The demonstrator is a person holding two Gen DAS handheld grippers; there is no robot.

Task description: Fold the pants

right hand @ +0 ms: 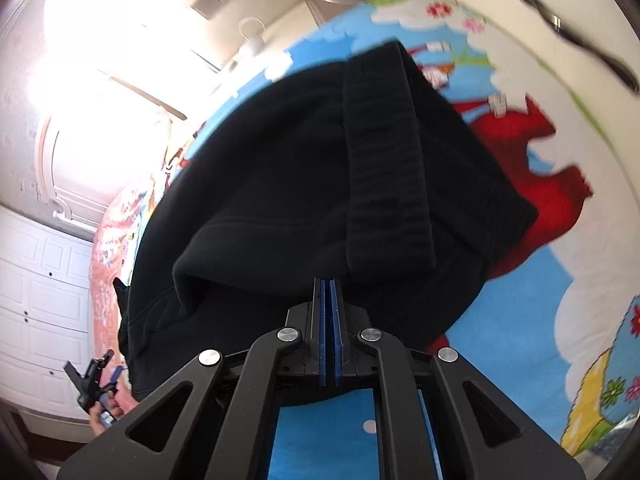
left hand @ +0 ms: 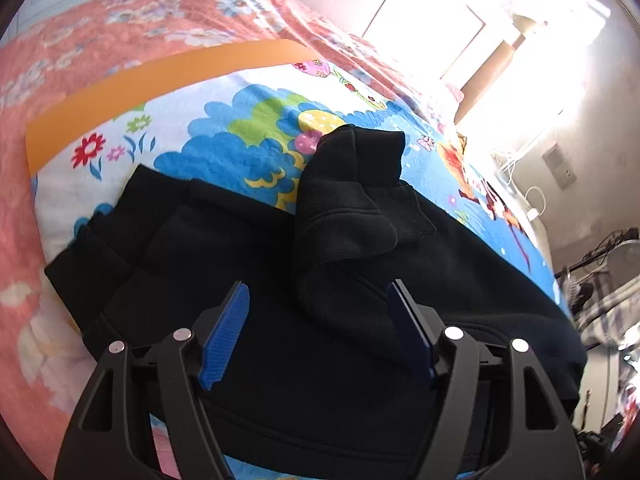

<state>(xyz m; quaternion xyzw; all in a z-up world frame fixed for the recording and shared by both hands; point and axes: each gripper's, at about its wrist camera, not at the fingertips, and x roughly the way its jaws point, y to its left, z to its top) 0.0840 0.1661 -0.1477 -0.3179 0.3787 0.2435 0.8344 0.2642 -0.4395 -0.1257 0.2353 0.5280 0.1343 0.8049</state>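
Pants (left hand: 248, 280), black and fleecy, spread across a bright cartoon-print blanket (left hand: 224, 128) on a bed with a pink floral cover (left hand: 92, 20), one cuffed leg end (left hand: 360, 168) doubled back in a loose heap on the rest of the cloth. Left gripper (left hand: 318, 300) poised above the dark fabric with blue pads (left hand: 224, 340) set wide apart, nothing pinched between them. Right gripper (right hand: 330, 304) with pads pressed together at the edge of the pants (right hand: 280, 184), ribbed waistband (right hand: 384, 160) just ahead; whether cloth sits between those pads impossible to tell.
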